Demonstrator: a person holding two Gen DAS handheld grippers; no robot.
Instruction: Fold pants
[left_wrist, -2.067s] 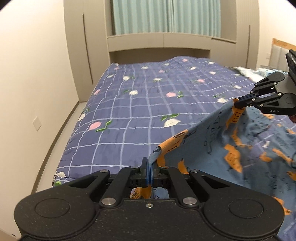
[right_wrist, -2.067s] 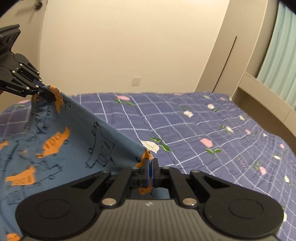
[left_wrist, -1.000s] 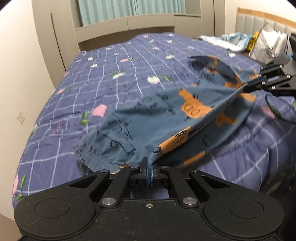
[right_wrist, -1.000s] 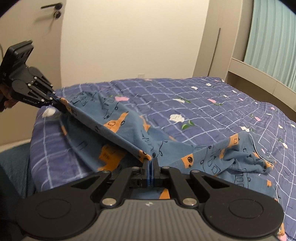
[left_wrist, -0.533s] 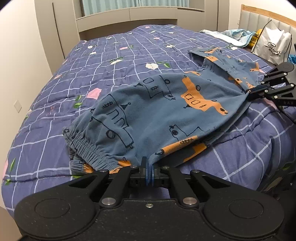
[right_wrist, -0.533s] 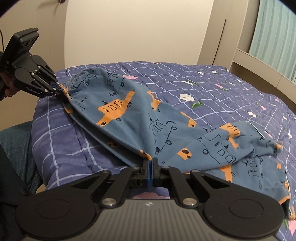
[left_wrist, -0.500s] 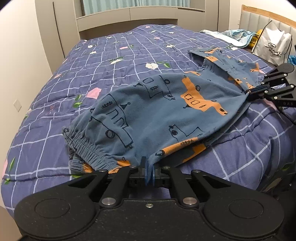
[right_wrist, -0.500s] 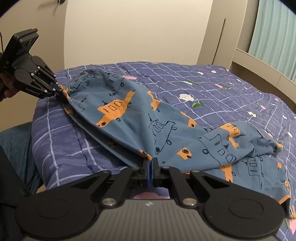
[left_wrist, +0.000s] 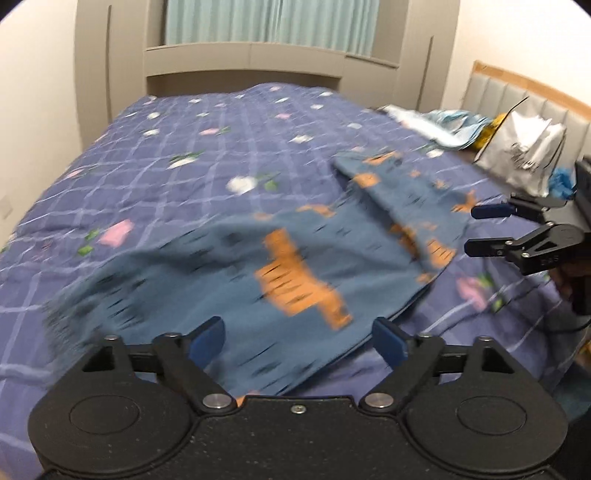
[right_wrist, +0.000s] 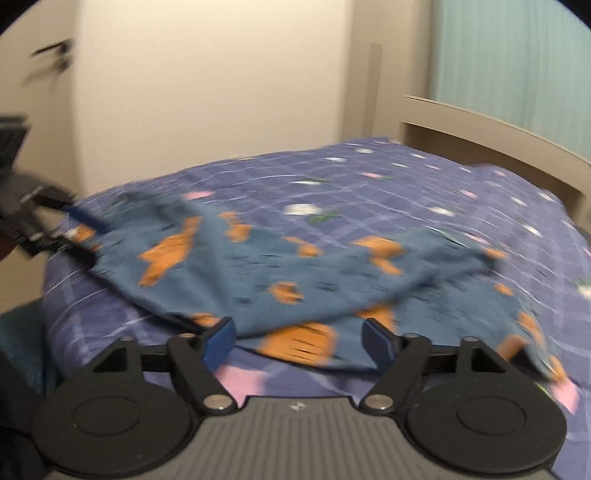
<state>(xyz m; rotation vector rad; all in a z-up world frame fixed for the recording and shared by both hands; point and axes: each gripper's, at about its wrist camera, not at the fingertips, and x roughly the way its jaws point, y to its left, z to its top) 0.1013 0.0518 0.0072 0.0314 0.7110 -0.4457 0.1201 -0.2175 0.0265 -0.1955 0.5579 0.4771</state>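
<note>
Now one pants (left_wrist: 295, 280); two grippers opening.

A home bedroom: a bed (left_wrist: 229, 155) under a checked floral quilt, a padded headboard (left_wrist: 517, 96), curtains (left_wrist: 266, 22) at twelve o'clock.

Your left wrist camera is looking low across the bed (left_wrist: 229, 155) toward the curtain (left_wrist: 273, 22); your right is facing the wall. Both are sharing the pants (left_wrist: 295, 258), close below.
</note>
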